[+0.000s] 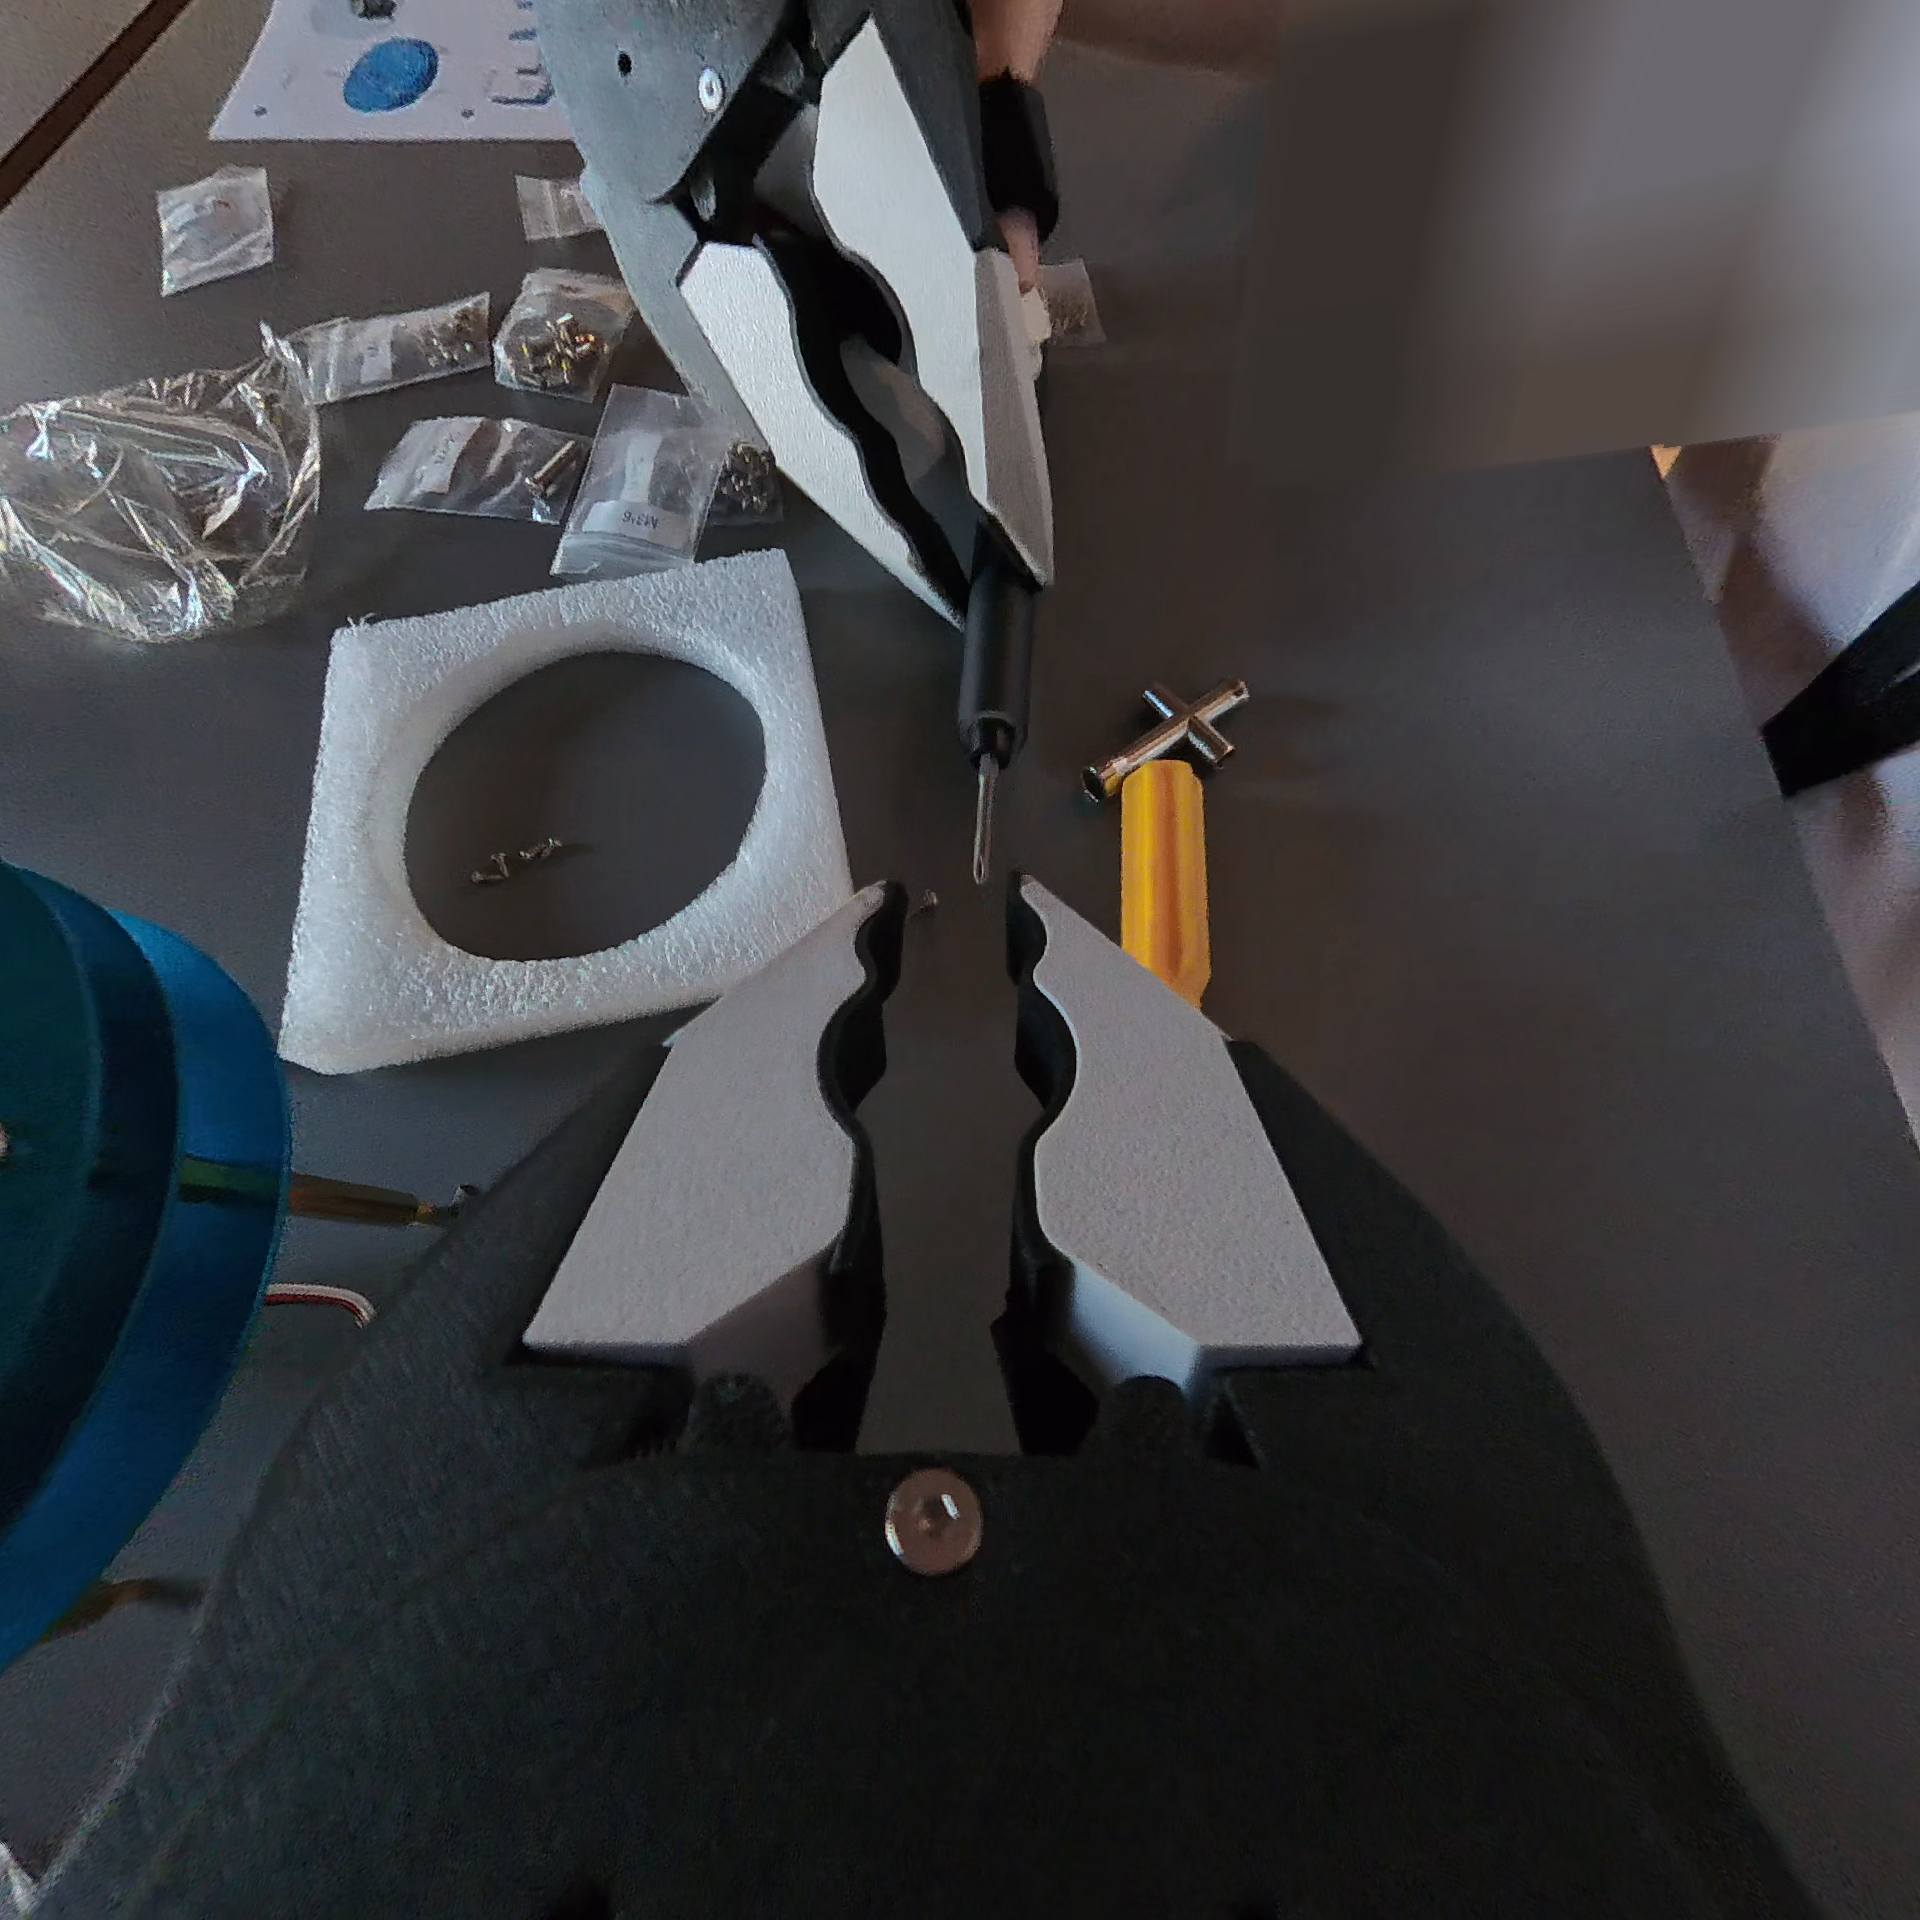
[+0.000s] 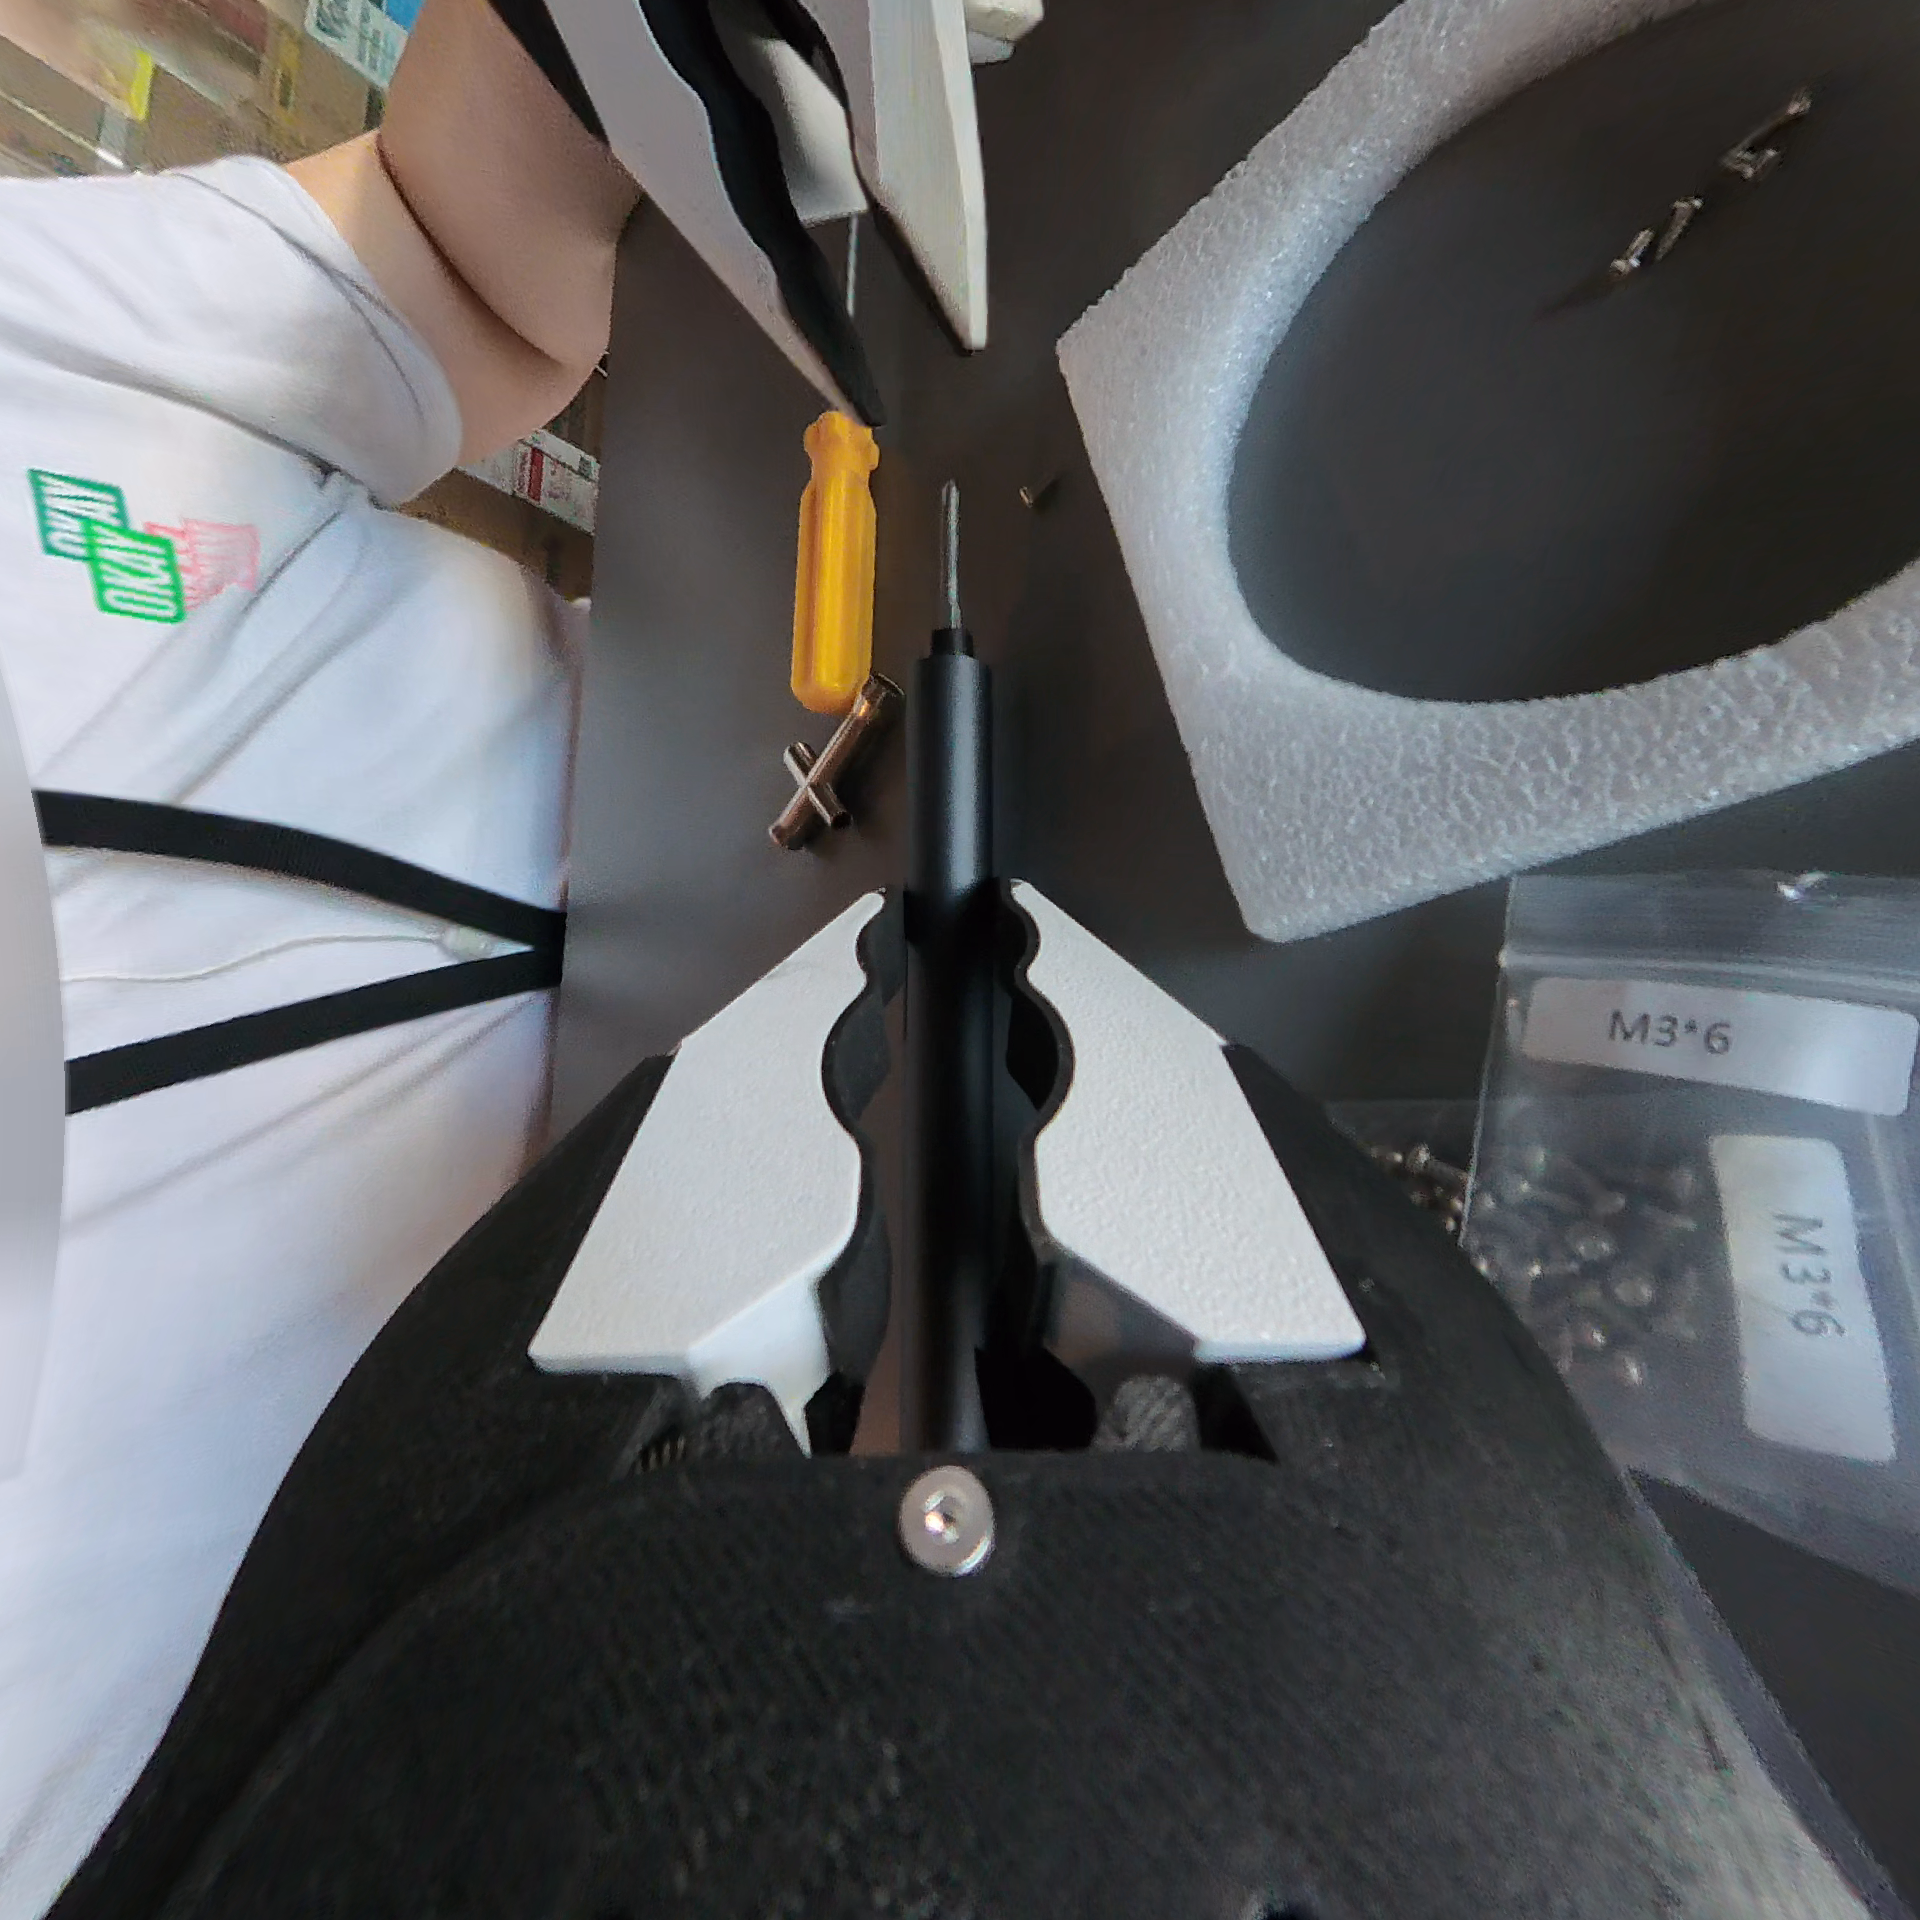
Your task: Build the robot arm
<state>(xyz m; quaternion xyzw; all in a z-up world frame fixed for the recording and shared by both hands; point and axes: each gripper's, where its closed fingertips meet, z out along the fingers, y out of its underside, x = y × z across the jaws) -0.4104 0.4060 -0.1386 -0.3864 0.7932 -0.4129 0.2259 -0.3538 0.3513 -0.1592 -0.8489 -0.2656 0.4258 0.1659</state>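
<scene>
My right gripper [image 2: 948,894] is shut on a black precision screwdriver [image 2: 948,790] that runs along its fingers. In the left wrist view the right gripper [image 1: 1003,561] comes down from the top, and the screwdriver [image 1: 997,665] has its bit tip just above the dark table. My left gripper [image 1: 956,888] is open and empty, with its fingertips on either side of the bit tip. A small loose screw [image 1: 928,902] lies on the table by the left fingertip; it also shows in the right wrist view [image 2: 1039,488]. The left gripper [image 2: 920,374] shows at the top of the right wrist view.
A yellow-handled screwdriver [image 1: 1164,883] and a metal cross wrench [image 1: 1164,732] lie right of the bit. A white foam frame [image 1: 561,935] with screws in its round hole lies to the left. Bags of screws [image 1: 623,488] lie behind it. A blue disc [image 1: 104,1195] is at far left. A person in a white shirt [image 2: 260,935] stands at the table edge. The gap from one gripper's tips to the other's is roughly 9 cm. From the right gripper's tips to the metal cross wrench [image 1: 1164,732] is close to 5 cm. My right wrist view [image 2: 827,766] looks at it from another angle.
</scene>
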